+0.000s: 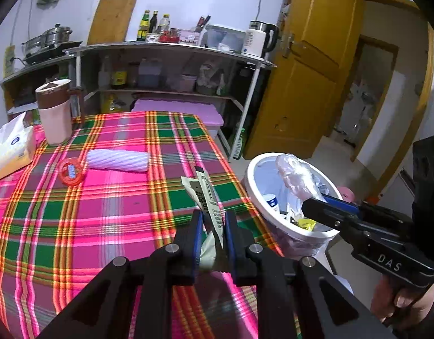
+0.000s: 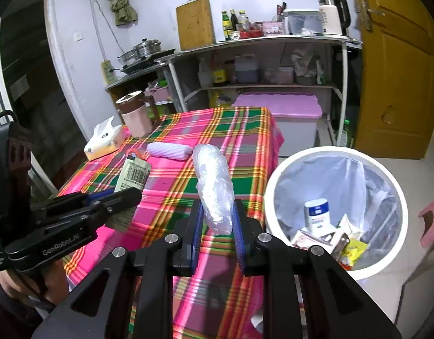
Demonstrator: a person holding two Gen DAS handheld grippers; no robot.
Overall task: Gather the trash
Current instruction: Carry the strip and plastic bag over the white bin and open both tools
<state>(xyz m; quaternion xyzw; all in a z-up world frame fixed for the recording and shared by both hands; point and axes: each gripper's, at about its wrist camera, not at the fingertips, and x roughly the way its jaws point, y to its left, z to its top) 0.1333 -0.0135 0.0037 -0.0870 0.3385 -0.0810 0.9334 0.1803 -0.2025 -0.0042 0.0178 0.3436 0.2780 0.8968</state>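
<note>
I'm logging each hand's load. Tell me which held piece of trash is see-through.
The crumpled plastic wrap in the right hand-held gripper. The left hand-held gripper holds an opaque printed packet bearing a barcode.

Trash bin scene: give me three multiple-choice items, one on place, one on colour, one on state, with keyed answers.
1. Where does the trash bin stand?
A. on the table
B. on the floor beside the table
C. on the shelf

2. What colour is the bin's rim?
A. white
B. green
C. black

3. What does the right gripper hold?
A. nothing
B. a cup
C. a clear plastic wrapper

Answers:
1 B, it sits below the table's edge.
2 A, the rim shows white in both views.
3 C, its fingers pinch crumpled clear plastic.
</note>
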